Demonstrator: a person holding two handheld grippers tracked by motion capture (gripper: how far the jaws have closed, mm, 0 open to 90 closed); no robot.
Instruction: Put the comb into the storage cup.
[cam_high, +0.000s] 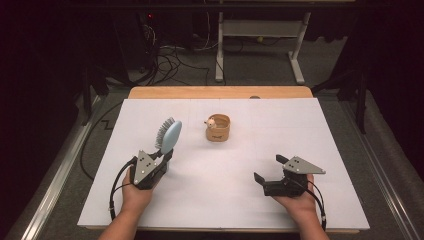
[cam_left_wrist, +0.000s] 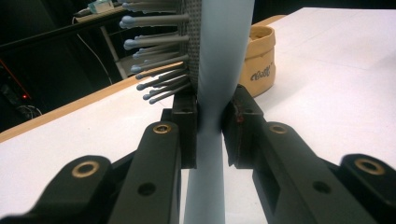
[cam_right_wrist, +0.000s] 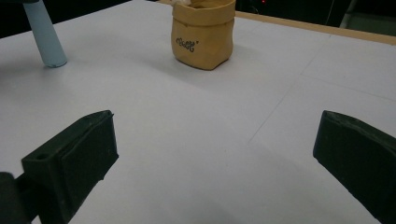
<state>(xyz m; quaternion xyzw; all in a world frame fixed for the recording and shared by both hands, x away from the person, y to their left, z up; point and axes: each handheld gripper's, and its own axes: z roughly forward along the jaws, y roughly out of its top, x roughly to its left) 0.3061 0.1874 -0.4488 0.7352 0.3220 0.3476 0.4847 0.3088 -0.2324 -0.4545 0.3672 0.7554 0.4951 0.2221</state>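
High view: the left tool (cam_high: 167, 159) pinches the handle of a pale blue hairbrush (cam_high: 169, 134), holding it near upright with the head uppermost, leaning slightly to the right and far side. Bristles face left. A tan fabric pouch (cam_high: 218, 128), open at the top, stands on the white desk (cam_high: 280, 130) to the far right of the brush, well apart from it. The brush's long axis runs up and away from the left hand (cam_high: 134, 192); the pouch mouth lies to the right of that line. The left hand is the nearer of the 2 to the pouch. The right tool (cam_high: 268, 169) rests at the near right, spread wide, holding nothing. No obstacle lies between brush and pouch.

Left gripper view: both pads (cam_left_wrist: 185, 122) press on the narrow neck of the hairbrush (cam_left_wrist: 219, 70) just below the bristles (cam_left_wrist: 159, 60). The pouch (cam_left_wrist: 259, 60) appears beyond, right of the brush.

Right gripper view: the tool (cam_right_wrist: 215, 149) stands spread over bare desk (cam_right_wrist: 196, 140). The pouch (cam_right_wrist: 203, 35) stands upright at the far centre; the handle end of the hairbrush (cam_right_wrist: 46, 39) is at the far left, with its tip at or just above the desk.

Judgement: the coming move likely calls for carrying the brush rightward and far over the pouch mouth.
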